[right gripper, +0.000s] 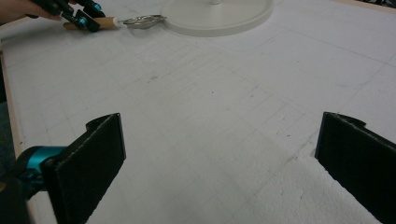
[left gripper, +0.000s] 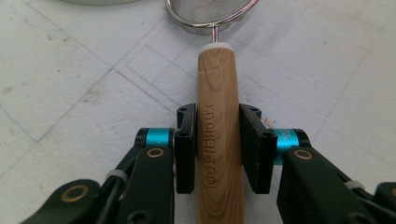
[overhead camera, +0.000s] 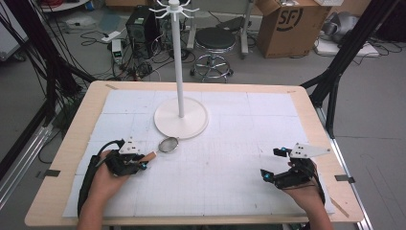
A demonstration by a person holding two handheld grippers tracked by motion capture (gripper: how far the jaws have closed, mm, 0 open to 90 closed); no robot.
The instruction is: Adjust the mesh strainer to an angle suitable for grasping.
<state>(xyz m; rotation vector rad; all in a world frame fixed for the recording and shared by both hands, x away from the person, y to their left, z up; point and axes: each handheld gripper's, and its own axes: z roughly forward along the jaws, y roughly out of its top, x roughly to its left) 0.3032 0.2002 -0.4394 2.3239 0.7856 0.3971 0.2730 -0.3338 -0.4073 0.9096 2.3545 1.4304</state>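
Note:
A small mesh strainer point(overhead camera: 168, 144) with a wooden handle point(overhead camera: 150, 156) lies on the white mat point(overhead camera: 215, 172), just in front of the stand's round base point(overhead camera: 181, 120). My left gripper point(overhead camera: 143, 163) is shut on that handle. In the left gripper view both pads press the sides of the handle point(left gripper: 219, 140), which reads "KITCHEN TOOL", and the mesh bowl point(left gripper: 208, 16) lies beyond. My right gripper point(overhead camera: 272, 164) rests at the right of the mat, open, with bare mat between its jaws point(right gripper: 219, 158). The right gripper view shows the strainer point(right gripper: 142, 20) and left gripper point(right gripper: 84, 21) far off.
A tall white hook stand point(overhead camera: 179, 57) rises from the base at the mat's far middle. The wooden table edge point(overhead camera: 72, 143) frames the mat. Behind the table are a stool point(overhead camera: 215, 40), a cardboard box point(overhead camera: 289, 24) and black frame legs point(overhead camera: 335, 72).

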